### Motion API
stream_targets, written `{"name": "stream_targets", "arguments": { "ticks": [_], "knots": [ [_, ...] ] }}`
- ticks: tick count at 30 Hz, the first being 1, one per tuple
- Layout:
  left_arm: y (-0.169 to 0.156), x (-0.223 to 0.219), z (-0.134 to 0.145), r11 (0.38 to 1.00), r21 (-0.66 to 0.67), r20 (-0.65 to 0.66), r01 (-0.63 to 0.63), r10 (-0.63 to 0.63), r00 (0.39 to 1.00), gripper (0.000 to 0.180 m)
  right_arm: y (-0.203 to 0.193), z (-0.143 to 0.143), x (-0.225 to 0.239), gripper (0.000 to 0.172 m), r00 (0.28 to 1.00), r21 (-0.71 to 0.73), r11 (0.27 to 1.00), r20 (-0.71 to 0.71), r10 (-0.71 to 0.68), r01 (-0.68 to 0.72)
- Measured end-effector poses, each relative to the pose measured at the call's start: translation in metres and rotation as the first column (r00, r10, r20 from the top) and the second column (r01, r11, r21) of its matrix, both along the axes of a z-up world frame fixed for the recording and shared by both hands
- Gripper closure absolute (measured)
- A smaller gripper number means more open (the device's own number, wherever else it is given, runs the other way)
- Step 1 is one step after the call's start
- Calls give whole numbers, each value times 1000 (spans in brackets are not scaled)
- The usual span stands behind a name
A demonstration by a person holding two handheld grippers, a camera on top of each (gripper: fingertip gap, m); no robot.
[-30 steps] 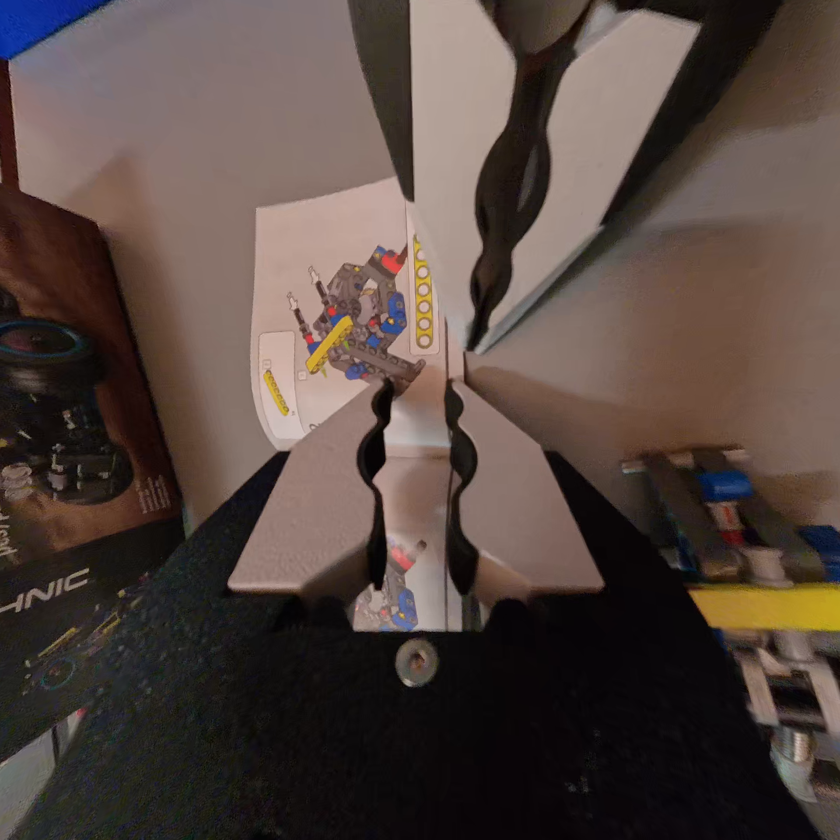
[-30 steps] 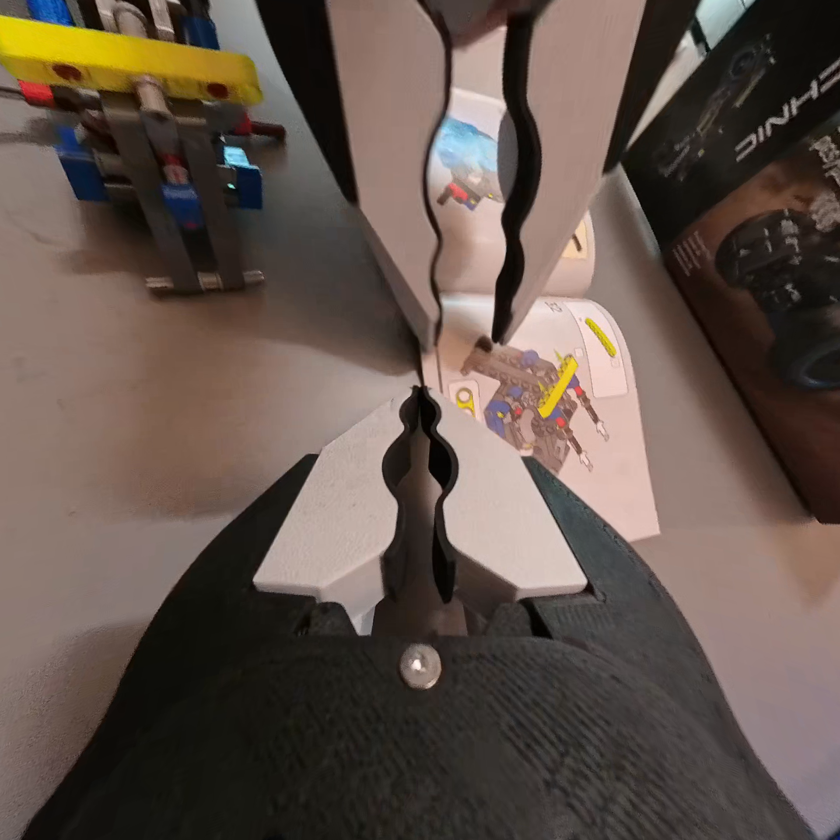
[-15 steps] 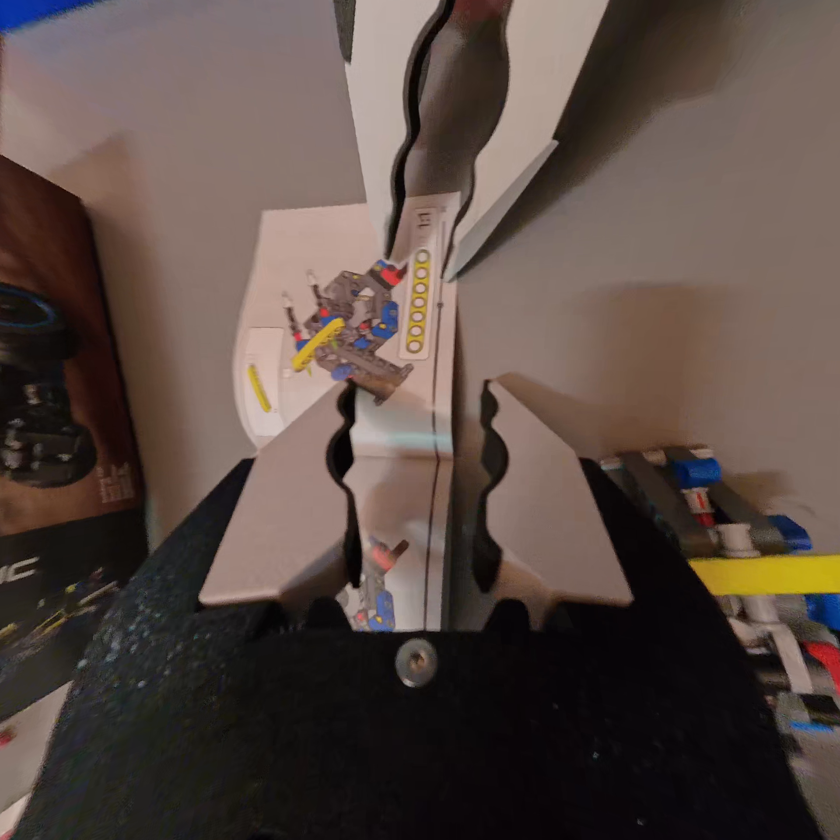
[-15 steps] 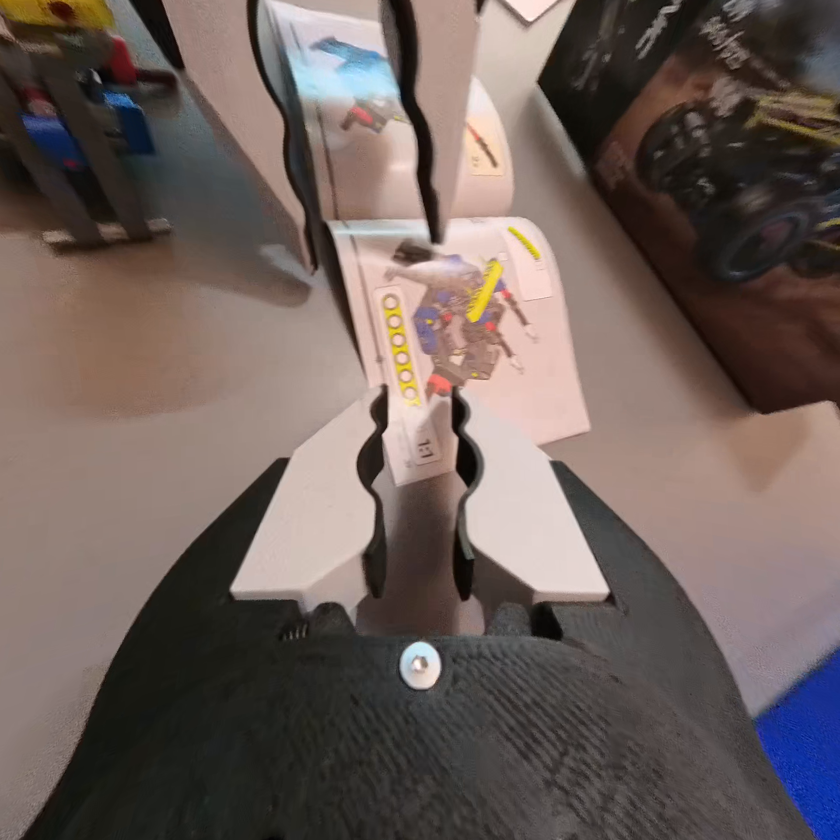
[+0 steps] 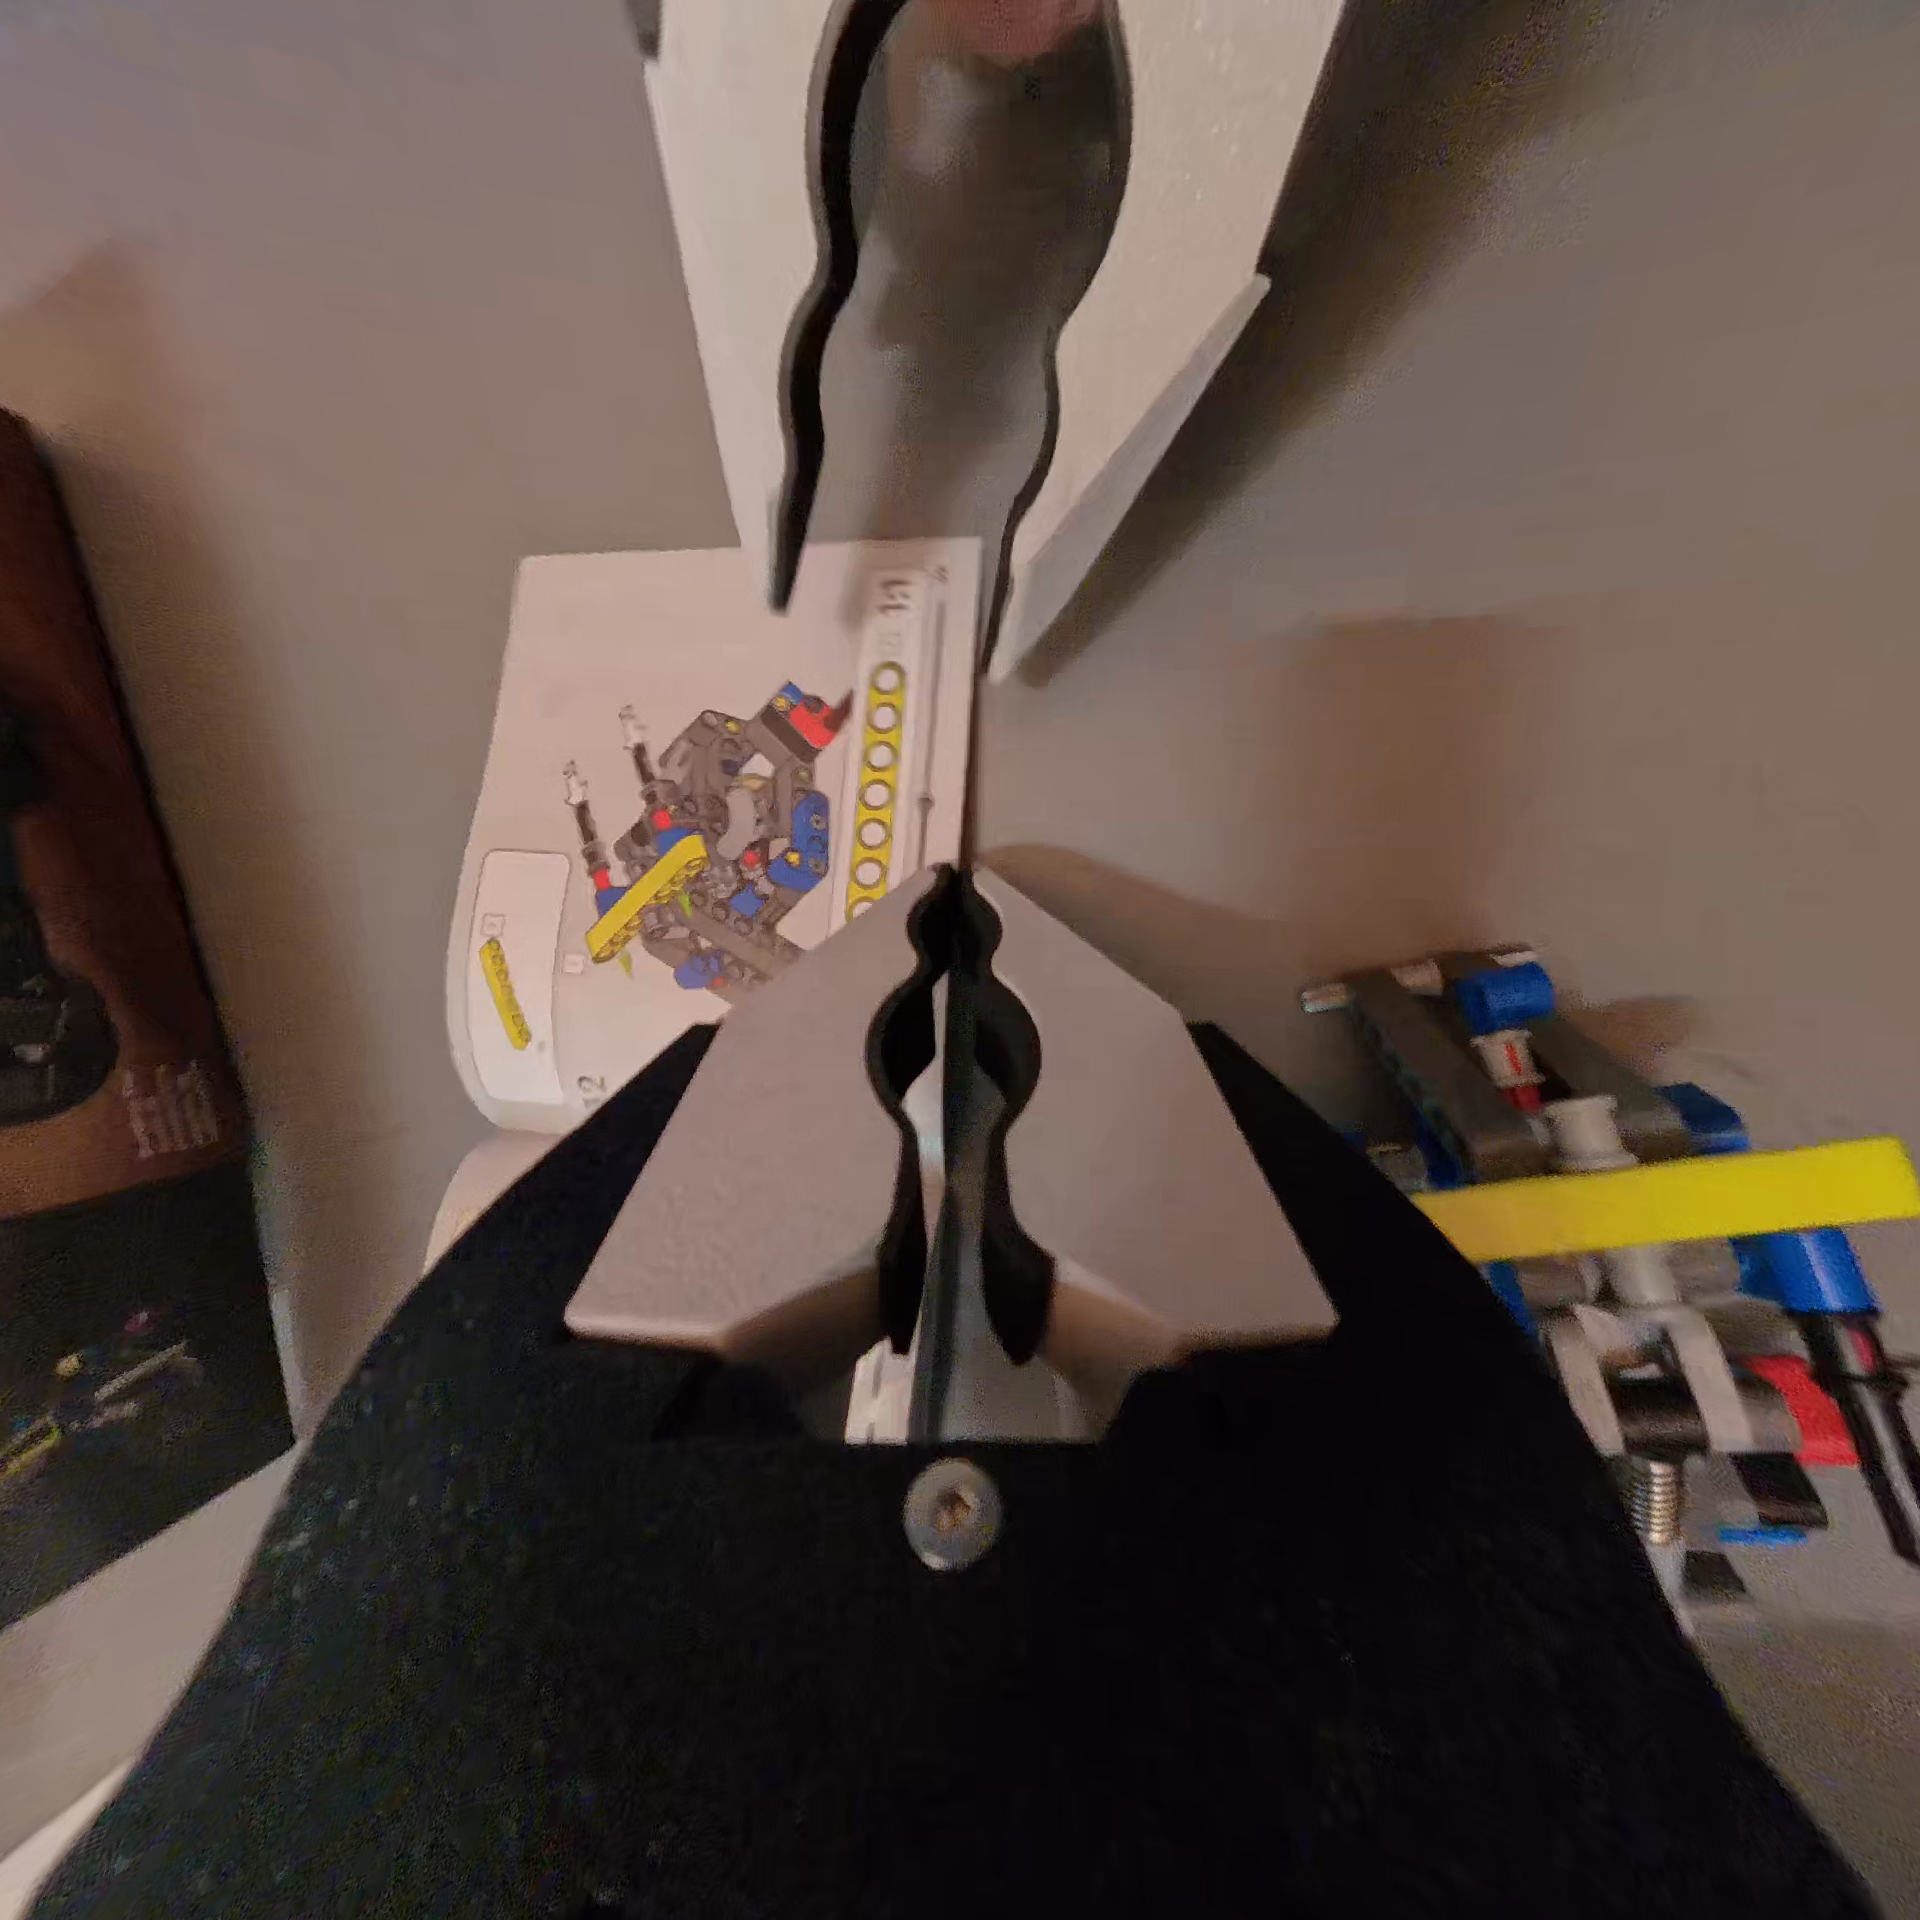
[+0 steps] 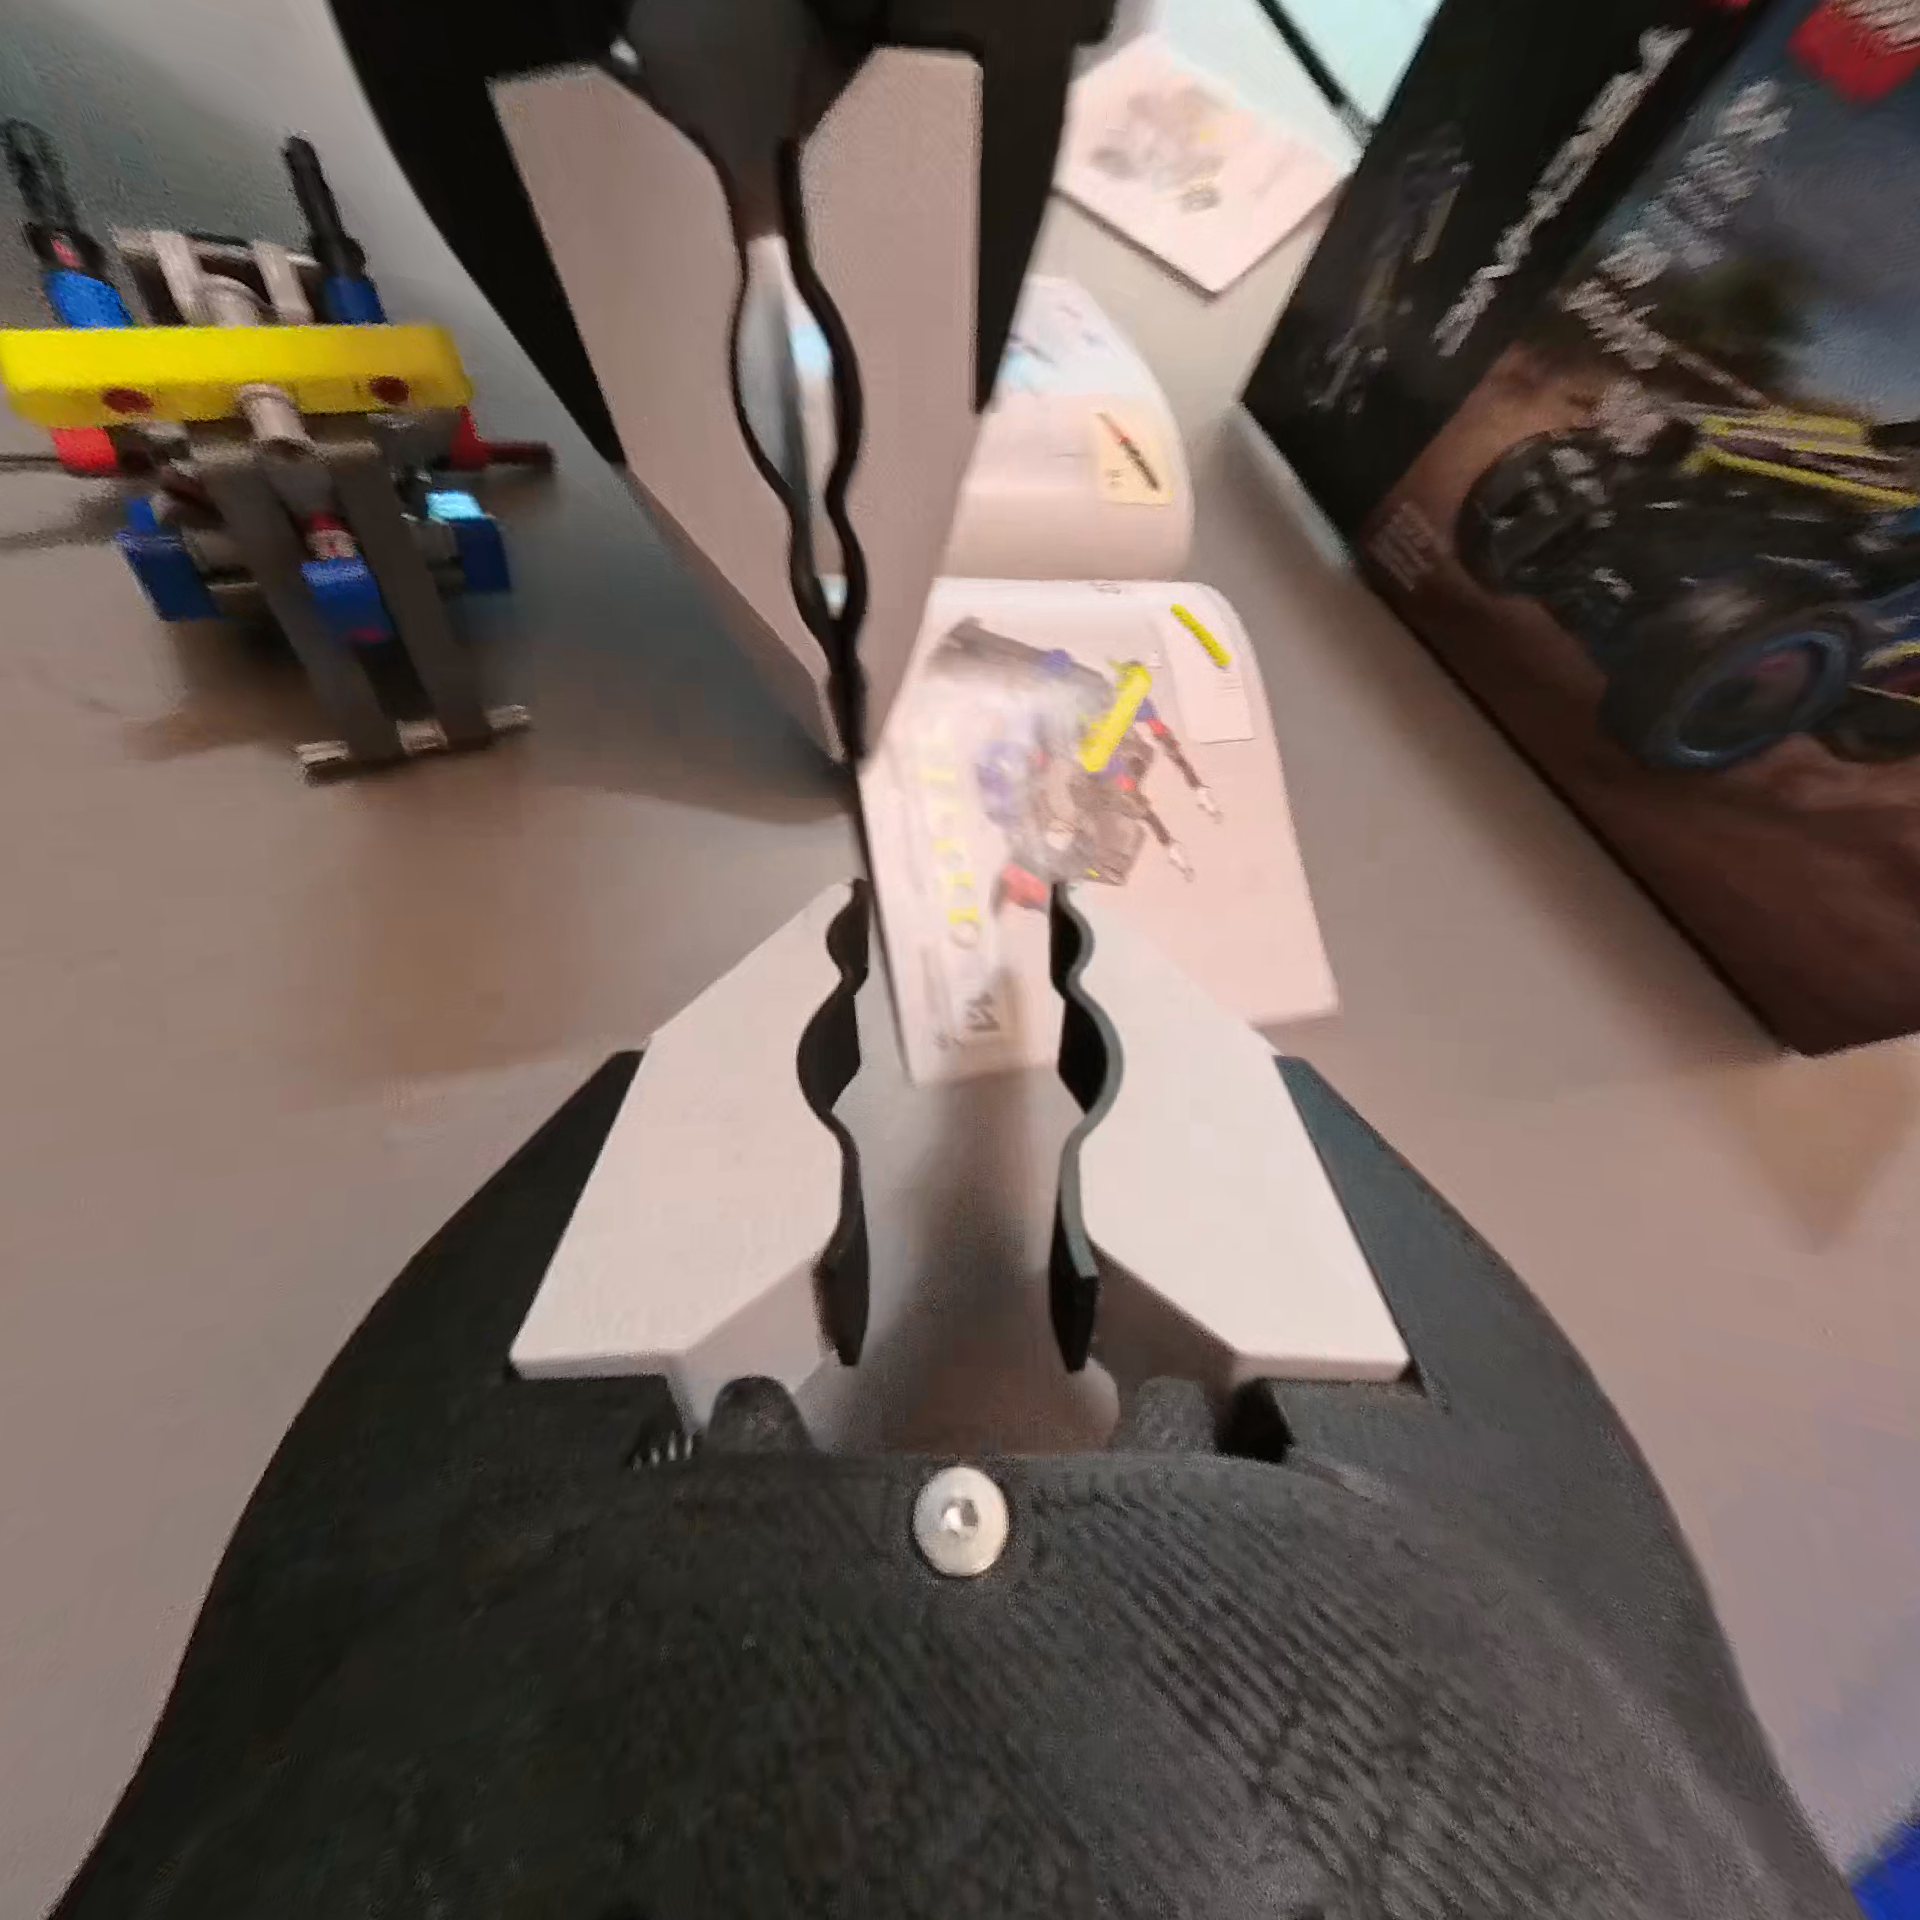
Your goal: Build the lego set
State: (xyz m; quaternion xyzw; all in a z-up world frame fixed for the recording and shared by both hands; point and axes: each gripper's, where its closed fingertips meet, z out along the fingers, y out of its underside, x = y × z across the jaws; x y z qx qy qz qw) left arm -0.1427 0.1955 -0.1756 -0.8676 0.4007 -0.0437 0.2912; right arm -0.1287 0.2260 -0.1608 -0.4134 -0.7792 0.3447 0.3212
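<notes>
instruction booklet (image 6: 1226, 935) lies open on the grey table (image 6: 312, 1039), its printed page of coloured building steps face up, and one thin leaf stands lifted along the booklet's left edge.

from the right wrist view, left to right: a part-built brick model (image 6: 260, 468) with a yellow beam across it stands well apart from the paper. next comes the left gripper (image 6: 844, 727), reaching in from the far side, its jaws pressed together on the upper edge of the raised leaf. facing it from the near side is the right gripper (image 6: 956, 914), its fingers spread, with the lower corner of that same leaf standing between them. the leaf sits close to its left pad (image 6: 847, 966); blur keeps me from telling whether they touch, and the other pad stands clear of the paper. right of the booklet a dark toy box (image 6: 1662, 520) lies beside it, and a second leaflet (image 6: 1174, 156) lies farther back.

to my eye a leaf this thin would crease or tear if pulled hard. a single pinch at the very edge looks best kept light and steady, moving along the paper's own curve, not against the spine.

from the left wrist view, the leaf shows edge-on, as a dark line running straight into the closed left gripper (image 5: 951, 883).
</notes>
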Motion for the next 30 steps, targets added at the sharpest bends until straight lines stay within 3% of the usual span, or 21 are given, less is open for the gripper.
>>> {"name": "stream_targets", "arguments": {
  "ticks": [5, 8, 9, 11, 14, 15, 16, 18, 22, 25, 30],
  "knots": [
    [-1, -13, 20, 991, 108, 56, -78, 72, 996, 180, 16, 9, -2, 122, 996, 103, 994, -78, -31, 39],
    [-2, -24, 23, 987, 133, 13, -86, 86, 996, 180, 17, -10, 0, 115, 999, 183, 983, 33, -1, -5],
    [-3, -23, 21, 990, 127, 1, -61, 61, 998, 180, 16, -11, -2, 121, 999, 183, 983, 38, 1, -8],
    [-2, -27, 14, 995, 94, -47, -44, 48, 998, 141, 13, -13, -5, 127, 998, 177, 984, 56, 19, -29],
    [-4, -32, -1, 999, -17, -95, -43, 41, 995, 120, 2, -21, -6, 166, 992, 119, 991, 111, 52, -65],
    [-2, -36, -6, 997, -51, -113, -65, 59, 992, 120, 2, -21, -11, 170, 994, 103, 994, 104, 33, -44],
    [2, -34, -7, 995, -66, -85, -78, 72, 994, 133, 2, -21, -14, 171, 995, 90, 996, 96, 21, -29],
    [1, -29, -13, 993, -110, -58, -43, 37, 998, 180, -1, -22, -18, 172, 996, 83, 996, 91, 24, -31],
    [0, -30, -12, 997, -68, -86, -35, 29, 996, 180, -6, -12, -19, 171, 999, 108, 993, 1, 39, -39],
    [-3, -26, -5, 998, -24, 14, -61, 61, 998, 180, -2, 14, -18, 153, 993, 89, 996, -114, 18, -7],
    [-4, -29, 18, 987, 63, 175, -145, 132, 976, 180, 4, 2, -17, 139, 996, 177, 984, -87, 23, -8]
  ]
}}
